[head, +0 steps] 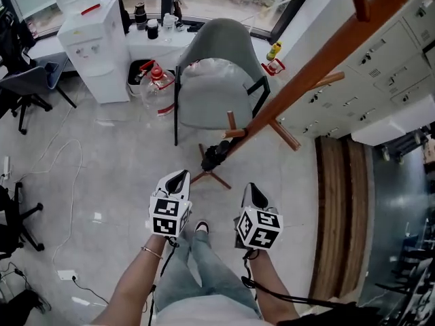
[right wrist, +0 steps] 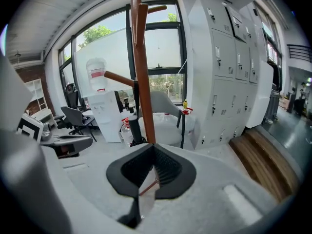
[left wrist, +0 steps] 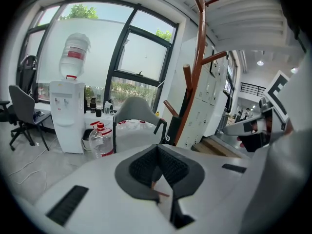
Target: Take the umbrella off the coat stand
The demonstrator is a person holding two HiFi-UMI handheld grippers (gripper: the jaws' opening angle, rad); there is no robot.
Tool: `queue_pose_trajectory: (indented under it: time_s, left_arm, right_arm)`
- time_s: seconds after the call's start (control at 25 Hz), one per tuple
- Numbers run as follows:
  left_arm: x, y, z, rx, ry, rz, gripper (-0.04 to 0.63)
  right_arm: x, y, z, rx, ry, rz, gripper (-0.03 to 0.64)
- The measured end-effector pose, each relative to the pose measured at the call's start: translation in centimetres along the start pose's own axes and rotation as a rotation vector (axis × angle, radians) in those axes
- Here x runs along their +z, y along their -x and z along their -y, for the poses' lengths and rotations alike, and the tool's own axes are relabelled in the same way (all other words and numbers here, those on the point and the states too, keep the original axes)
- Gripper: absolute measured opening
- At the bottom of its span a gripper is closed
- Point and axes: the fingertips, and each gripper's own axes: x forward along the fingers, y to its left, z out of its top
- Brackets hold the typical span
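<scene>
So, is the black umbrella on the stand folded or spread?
Folded: the black umbrella is a slim bundle against the brown wooden coat stand, with no canopy spread.

The head view looks steeply down from above, while both gripper views face forward from lower down, all sharing the coat stand (head: 319, 66) and grey chair (head: 221, 66).

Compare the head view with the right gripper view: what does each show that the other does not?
Only the head view: the person's jeans and shoe, seen from above. Only the right gripper view: the ceiling and the pads of the right tool, closed together with nothing between. Both: the coat stand, black umbrella, grey chair and water dispenser.
</scene>
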Motion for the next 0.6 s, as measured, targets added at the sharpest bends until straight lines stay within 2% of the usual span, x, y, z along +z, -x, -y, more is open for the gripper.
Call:
queue_pose_trajectory:
  time_s: [0.28,0.6]
  left_arm:
    - [-3.0,-3.1,-1.1,-0.031,0.019,-0.014,0.003]
    - [-6.9,-6.3,-1.7,-0.07,-0.005,-0.047,0.003]
  right_arm:
    - [-3.2,-3.5,0.0,-0.01,0.023,-0.053,0.005]
    - [-7.8,-7.5,-0.2,-0.027,0.014,-0.123,0.005]
